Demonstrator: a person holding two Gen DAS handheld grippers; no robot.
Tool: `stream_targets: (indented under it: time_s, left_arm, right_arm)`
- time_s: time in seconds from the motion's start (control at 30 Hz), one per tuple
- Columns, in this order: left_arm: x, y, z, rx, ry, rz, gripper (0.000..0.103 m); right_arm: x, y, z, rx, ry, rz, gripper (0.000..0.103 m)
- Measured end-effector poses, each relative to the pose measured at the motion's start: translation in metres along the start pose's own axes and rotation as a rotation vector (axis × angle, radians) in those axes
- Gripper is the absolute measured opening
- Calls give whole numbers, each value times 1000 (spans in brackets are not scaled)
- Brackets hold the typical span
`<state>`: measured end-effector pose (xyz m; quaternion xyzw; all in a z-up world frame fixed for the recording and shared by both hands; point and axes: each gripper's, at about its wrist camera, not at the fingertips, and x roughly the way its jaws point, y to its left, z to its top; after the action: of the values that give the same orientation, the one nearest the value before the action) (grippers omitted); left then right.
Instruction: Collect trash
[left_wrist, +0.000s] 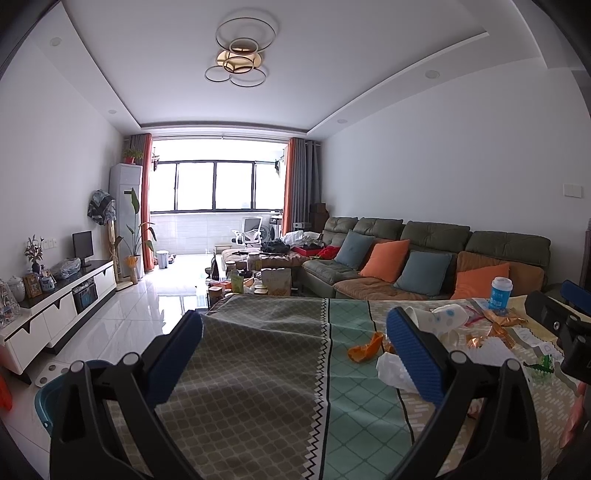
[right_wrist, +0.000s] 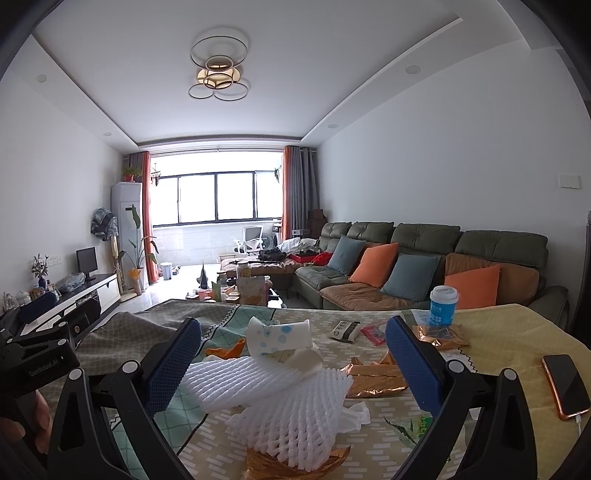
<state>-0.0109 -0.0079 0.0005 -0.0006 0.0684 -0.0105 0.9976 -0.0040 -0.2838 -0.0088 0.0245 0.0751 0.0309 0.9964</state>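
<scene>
Two foam nets (right_wrist: 280, 402) (white) lie between the right gripper (right_wrist: 293, 360) fingers.

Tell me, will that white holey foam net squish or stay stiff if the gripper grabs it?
The white foam net will probably squish: it is thin open mesh, already bent and lying curled on the tablecloth. It likely weighs very little for its bulk. The open right hand-held gripper might snag its holes, so it should not slip easily.
</scene>
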Motion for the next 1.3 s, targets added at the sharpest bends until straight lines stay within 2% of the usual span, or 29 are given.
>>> stream_targets:
  time_s: [0.27, 0.43, 0.57, 0.8, 0.87, 1.0, 1.07, 1.13, 1.17, 1.27, 1.3]
  left_arm:
    - [4, 1, -3, -1, 10, -3, 99]
    - [11, -2, -6, 3, 40, -30, 100]
    - [20, -10, -10, 13, 103, -127, 99]
    - [46, -27, -20, -12, 266, -349, 99]
    - [55, -30, -23, -36, 318, -421, 99]
    - [79, -37, -32, -97, 434, -529, 99]
    - [88, -38, -37, -141, 488, -577, 93]
    - [96, -40, -43, -170, 534, -615, 78]
    - [99, -39, -45, -179, 547, -629, 75]
    - [104, -41, -52, -204, 581, -663, 54]
    - [106, -42, -53, -209, 588, -666, 44]
  right_arm:
    - [5, 1, -5, 6, 19, 14, 99]
    - [13, -6, -10, 25, 63, 33, 99]
    - [22, -17, -15, 63, 134, 59, 99]
    - [42, -38, -31, 138, 273, 117, 98]
    - [46, -42, -34, 166, 300, 137, 94]
    - [57, -53, -42, 241, 366, 194, 77]
    - [60, -57, -45, 266, 389, 217, 69]
    - [63, -61, -48, 306, 413, 252, 64]
    - [65, -63, -49, 321, 419, 262, 62]
    - [68, -69, -55, 387, 447, 304, 46]
    - [68, -70, -56, 398, 451, 312, 39]
